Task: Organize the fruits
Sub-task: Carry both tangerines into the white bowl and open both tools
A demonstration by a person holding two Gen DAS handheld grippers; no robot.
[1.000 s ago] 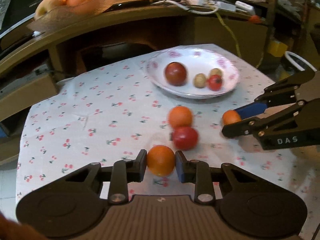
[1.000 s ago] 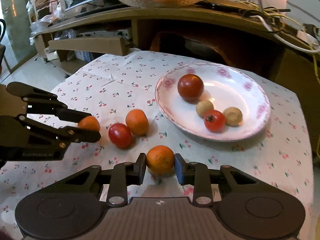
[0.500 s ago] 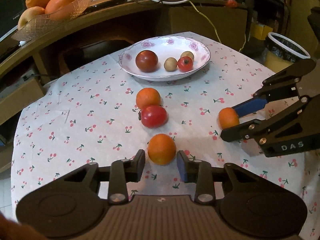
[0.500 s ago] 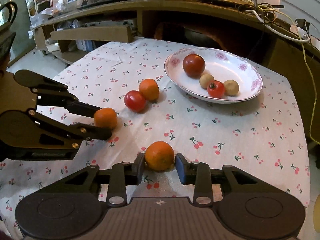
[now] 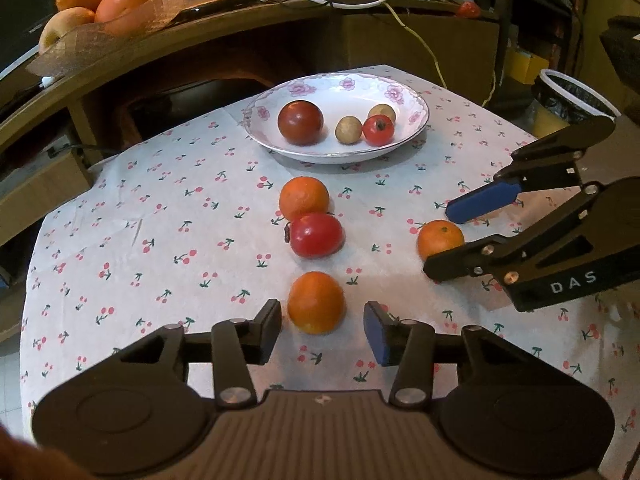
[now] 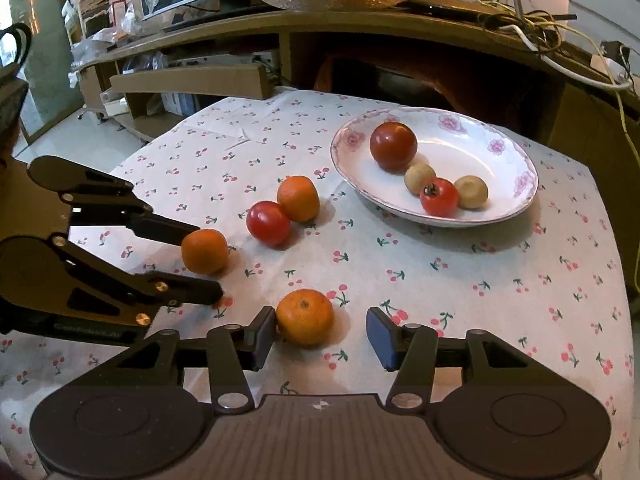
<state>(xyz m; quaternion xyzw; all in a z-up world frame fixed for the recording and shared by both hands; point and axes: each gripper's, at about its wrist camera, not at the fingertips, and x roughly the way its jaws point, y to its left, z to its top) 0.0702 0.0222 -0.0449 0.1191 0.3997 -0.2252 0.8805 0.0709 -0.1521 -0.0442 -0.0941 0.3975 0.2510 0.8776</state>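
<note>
My left gripper (image 5: pixel 323 330) is open, with an orange (image 5: pixel 316 302) resting on the cherry-print tablecloth between its fingers. My right gripper (image 6: pixel 321 334) is open too, with another orange (image 6: pixel 305 316) lying between its fingers, near the left one. Each gripper shows in the other's view: right gripper (image 5: pixel 448 236), left gripper (image 6: pixel 204 258). A red tomato (image 5: pixel 316 235) and a third orange (image 5: pixel 304 198) lie mid-table. A white floral plate (image 5: pixel 412 120) at the back holds a dark tomato (image 5: pixel 300 122), a small red tomato (image 5: pixel 378 130) and two small brown fruits.
A wooden shelf (image 5: pixel 200 36) curves behind the table with a glass bowl of fruit (image 5: pixel 92 4) and loose cables on it. A bin with a white rim (image 5: pixel 568 100) stands at the right. The table edge drops off on the left.
Both grippers pulled back from the plate, lowered their oranges onto the cloth and opened. The oranges now lie free between the fingers.
</note>
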